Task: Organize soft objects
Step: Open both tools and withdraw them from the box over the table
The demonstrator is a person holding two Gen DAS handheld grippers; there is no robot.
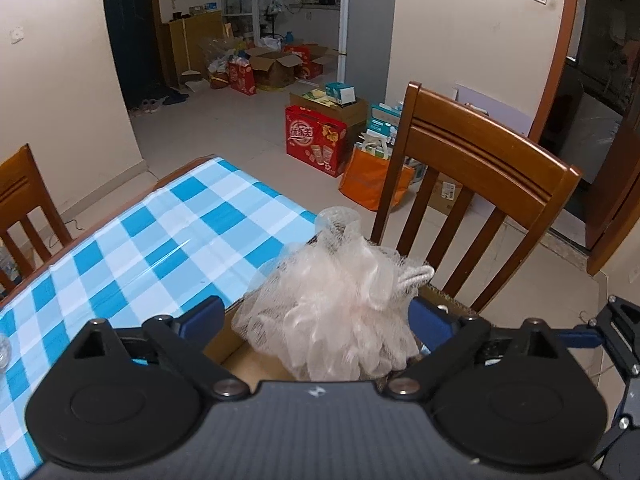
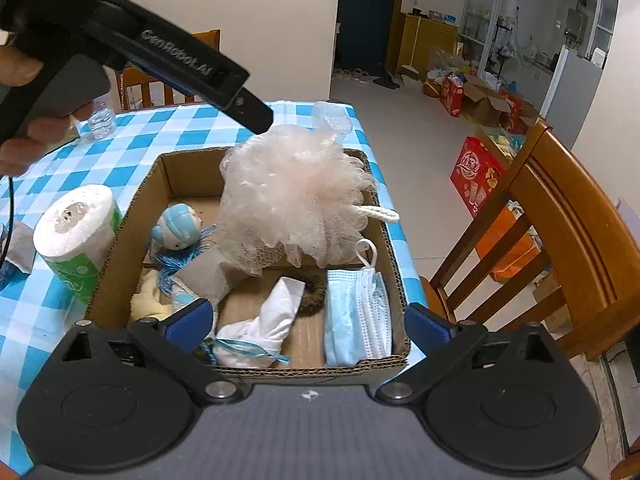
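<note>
Right gripper [image 2: 308, 322] jaws wide, empty, near box [image 2: 396, 354] front; left gripper [image 1: 316, 316] jaws spread round loofah [image 1: 332, 312], over box's far part. Lower loofah fully inside rim, then pull clear

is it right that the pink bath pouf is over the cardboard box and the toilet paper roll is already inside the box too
Not quite. The toilet paper roll stands outside the cardboard box, on the checked tablecloth against its left wall, as the right wrist view shows. The pink bath pouf is indeed over the box.
</note>
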